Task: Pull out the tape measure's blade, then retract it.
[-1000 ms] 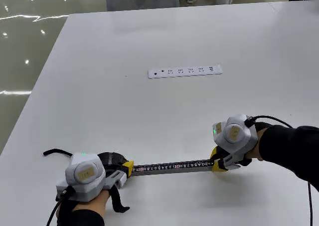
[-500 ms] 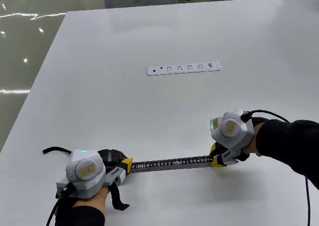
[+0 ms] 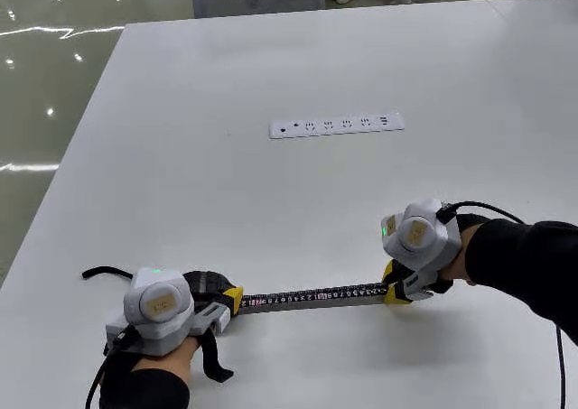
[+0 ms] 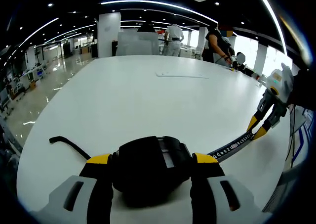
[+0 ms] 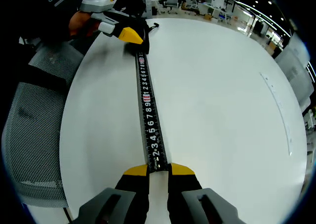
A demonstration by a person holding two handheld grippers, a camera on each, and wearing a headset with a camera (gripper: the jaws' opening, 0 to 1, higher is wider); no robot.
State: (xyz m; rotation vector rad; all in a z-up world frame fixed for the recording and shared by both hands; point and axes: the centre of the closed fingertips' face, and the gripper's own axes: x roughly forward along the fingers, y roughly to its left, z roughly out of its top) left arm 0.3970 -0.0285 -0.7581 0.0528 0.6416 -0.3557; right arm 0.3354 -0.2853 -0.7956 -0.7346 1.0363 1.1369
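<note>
We are working at a broad white surface (image 3: 271, 201), holding a gripper in each hand along its near edge. The left gripper (image 3: 226, 302) is sitting at the near left corner, and its jaws are clamping the tape measure's black case (image 3: 206, 285) from both sides; in the left gripper view the case (image 4: 150, 169) is sitting squeezed between the two yellow tips. The right gripper (image 3: 393, 290) is resting well to the right, its jaws pinching the free end of the blade. A white power strip (image 3: 336, 125) is lying flat near the middle of the surface, well apart from both grippers. The blade (image 3: 312, 296) is running drawn out between the case and the right gripper, lying low along the surface, and in the right gripper view its printed numbers (image 5: 148, 110) are facing up. A thin black strap (image 3: 101, 272) is trailing from the case to the left.
</note>
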